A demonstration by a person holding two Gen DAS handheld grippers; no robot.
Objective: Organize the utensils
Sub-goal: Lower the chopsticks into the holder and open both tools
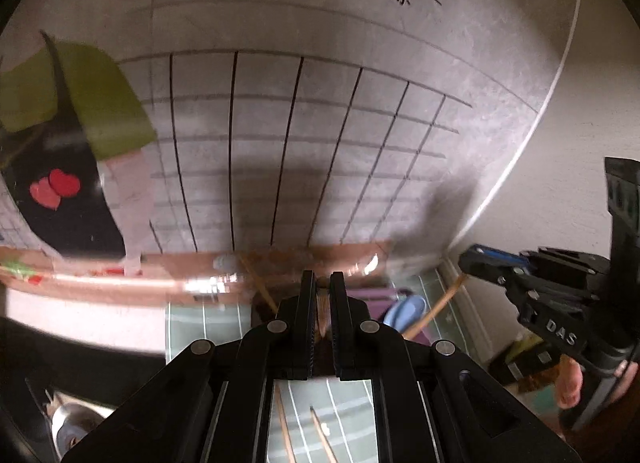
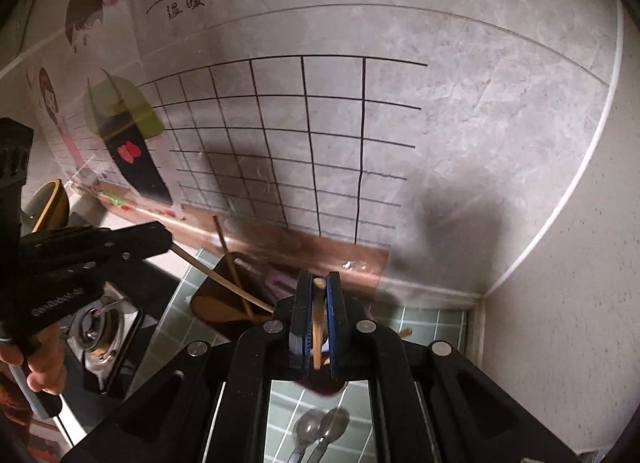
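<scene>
My left gripper (image 1: 322, 283) is shut on a wooden chopstick (image 1: 323, 303), which shows as a brown sliver between its pads. Seen from the right wrist, that left gripper (image 2: 168, 239) holds its chopstick (image 2: 224, 283) slanting down over a brown utensil holder (image 2: 218, 305), where another chopstick (image 2: 229, 251) stands. My right gripper (image 2: 319, 279) is shut on a second chopstick (image 2: 317, 327), clamped between its blue-edged pads. From the left wrist the right gripper (image 1: 464, 263) appears at the right, its chopstick (image 1: 436, 307) angling down. Two metal spoons (image 2: 320, 431) and loose chopsticks (image 1: 320, 435) lie on the green tiled counter.
A grey wall with a black grid sticker (image 2: 304, 151) rises close ahead, meeting a side wall at the right corner. A gas stove burner (image 2: 100, 327) and a bowl (image 2: 48, 199) sit at the left. A purple item (image 2: 276, 283) and a blue one (image 1: 406, 309) lie near the holder.
</scene>
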